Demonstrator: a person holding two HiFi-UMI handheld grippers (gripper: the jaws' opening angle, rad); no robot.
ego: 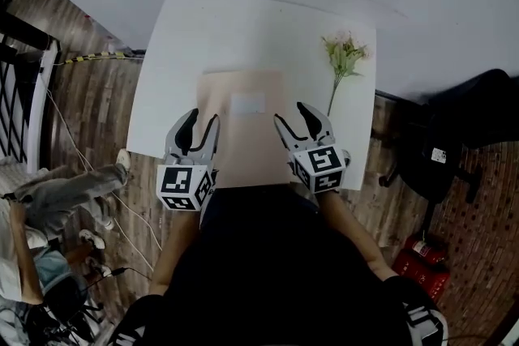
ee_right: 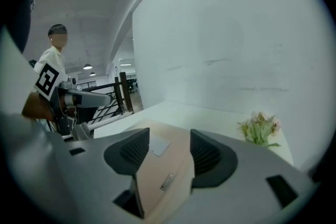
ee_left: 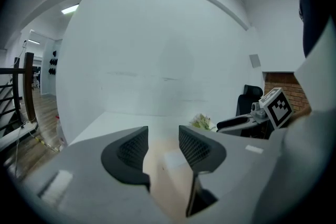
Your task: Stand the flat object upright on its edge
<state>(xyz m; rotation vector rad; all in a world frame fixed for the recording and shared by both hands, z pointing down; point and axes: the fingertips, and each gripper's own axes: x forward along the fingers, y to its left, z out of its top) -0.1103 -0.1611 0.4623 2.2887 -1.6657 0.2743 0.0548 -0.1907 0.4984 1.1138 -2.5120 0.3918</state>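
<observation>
L tongs point(ego: 203, 118) & R tongs point(ego: 290, 112) both apart, flanking flat beige pkg point(ego: 243, 138) on table point(ego: 195, 36).

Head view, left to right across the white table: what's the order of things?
left gripper → flat tan object → right gripper → flower sprig
</observation>
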